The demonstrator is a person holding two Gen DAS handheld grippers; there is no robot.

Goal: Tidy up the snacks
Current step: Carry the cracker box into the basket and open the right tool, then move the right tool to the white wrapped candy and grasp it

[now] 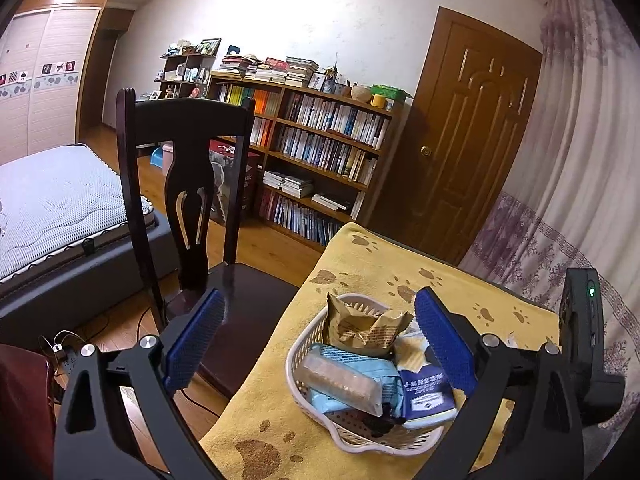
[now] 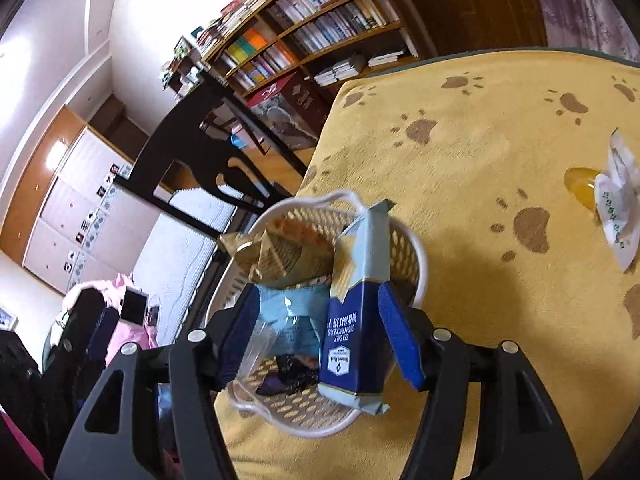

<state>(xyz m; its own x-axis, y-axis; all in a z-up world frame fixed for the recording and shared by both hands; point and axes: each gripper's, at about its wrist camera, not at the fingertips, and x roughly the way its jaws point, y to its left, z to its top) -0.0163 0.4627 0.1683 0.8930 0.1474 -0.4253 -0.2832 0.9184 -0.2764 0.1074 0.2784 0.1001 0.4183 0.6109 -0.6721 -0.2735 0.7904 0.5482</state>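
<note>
Both tongs stood wide and empty above the white perforated plastic basket (image 2: 412,264) on the yellow paw-print cloth (image 2: 480,152). Right gripper (image 2: 320,336) straddled the navy-and-pale-blue cracker pack (image 2: 352,344) standing in it; left gripper (image 1: 316,344) hung over the gold crumpled wrapper (image 1: 360,328). A white sachet with orange jelly cup (image 2: 612,200) lay well apart.

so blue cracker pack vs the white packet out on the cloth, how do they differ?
The blue cracker pack is dark blue with a pale top, and stands propped in the white basket, between the open right tongs. The white packet is white with small green marks, and lies flat on the yellow cloth, outside the basket, beside something orange. Both are sealed snack wrappers.
</note>
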